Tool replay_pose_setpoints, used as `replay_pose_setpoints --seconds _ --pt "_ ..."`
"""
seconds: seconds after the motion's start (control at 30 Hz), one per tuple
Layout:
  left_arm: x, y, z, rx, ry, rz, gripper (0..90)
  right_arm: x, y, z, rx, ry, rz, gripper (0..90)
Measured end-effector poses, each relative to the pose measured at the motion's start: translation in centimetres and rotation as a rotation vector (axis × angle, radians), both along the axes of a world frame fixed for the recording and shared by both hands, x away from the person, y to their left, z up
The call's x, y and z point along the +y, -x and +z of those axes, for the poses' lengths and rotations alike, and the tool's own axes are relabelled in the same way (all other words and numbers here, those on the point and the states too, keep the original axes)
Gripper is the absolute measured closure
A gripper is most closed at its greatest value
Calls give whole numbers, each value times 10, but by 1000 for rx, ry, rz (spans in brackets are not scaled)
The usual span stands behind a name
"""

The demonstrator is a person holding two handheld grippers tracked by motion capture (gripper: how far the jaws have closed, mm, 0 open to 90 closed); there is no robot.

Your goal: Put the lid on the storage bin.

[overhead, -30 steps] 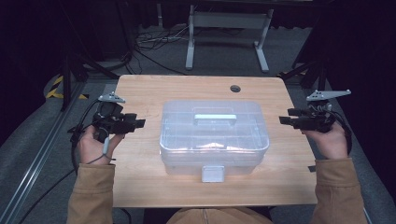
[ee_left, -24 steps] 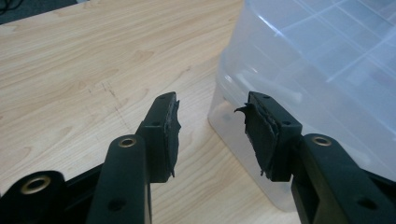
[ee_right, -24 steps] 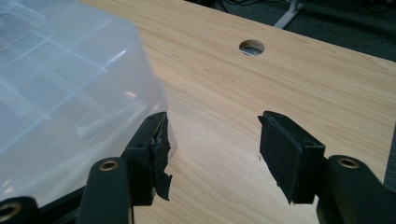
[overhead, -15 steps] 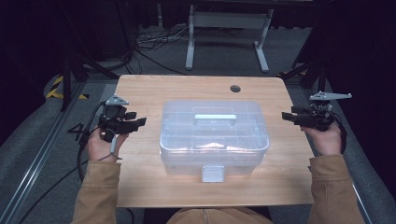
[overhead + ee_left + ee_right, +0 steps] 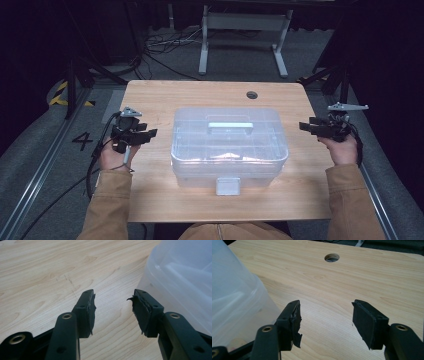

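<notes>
Landmark: I take the clear plastic box [image 5: 229, 147] as my reference; it sits at the middle of the table [image 5: 150, 95], lid on, white latch [image 5: 227, 186] facing the person.
Lid handle: a pale bar [image 5: 230, 125] lies flat along the top of the box.
Left hand-held gripper [image 5: 149, 133]: I see it off the box's left side, apart from the wall, jaws spread with only bare wood between them; they have just been opening.
Right hand-held gripper [image 5: 306, 126]: off the box's right side, clear of the wall, jaws parted and empty, also just widening.
Pads: rubber on the left one [image 5: 91, 312] looks torn and ragged; the right one's [image 5: 295, 323] likewise.
Cable hole [image 5: 251, 94]: behind the box, toward the right.
Risk one: I judge frayed pads may slip on smooth plastic walls.
Risk two: uneven side pressure could tilt or skid the box.
Risk three: squeezing thin walls may flex them and pop the lid.
</notes>
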State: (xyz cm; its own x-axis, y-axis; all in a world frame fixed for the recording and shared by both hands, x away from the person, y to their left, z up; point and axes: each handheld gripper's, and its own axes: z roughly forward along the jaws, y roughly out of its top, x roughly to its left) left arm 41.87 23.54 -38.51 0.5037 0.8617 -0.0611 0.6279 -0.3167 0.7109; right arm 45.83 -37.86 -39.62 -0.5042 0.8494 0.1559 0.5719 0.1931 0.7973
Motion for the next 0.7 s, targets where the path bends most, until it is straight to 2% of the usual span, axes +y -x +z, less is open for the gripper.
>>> replay_pose_setpoints --seconds 0.23,0.37,0.57,0.7 --pt "-1 -5 -11 20 -7 11 526 -6 -6 -16 -2 -7 -28 400" --pt "-1 -7 -17 32 -25 12 526 -7 -8 -22 1 0 -31 400" --pt "2 -10 -26 39 -26 26 526 -8 -12 -33 11 20 -43 402" --pt "5 -13 -34 59 -54 39 521 -8 -15 -40 24 30 -43 400"
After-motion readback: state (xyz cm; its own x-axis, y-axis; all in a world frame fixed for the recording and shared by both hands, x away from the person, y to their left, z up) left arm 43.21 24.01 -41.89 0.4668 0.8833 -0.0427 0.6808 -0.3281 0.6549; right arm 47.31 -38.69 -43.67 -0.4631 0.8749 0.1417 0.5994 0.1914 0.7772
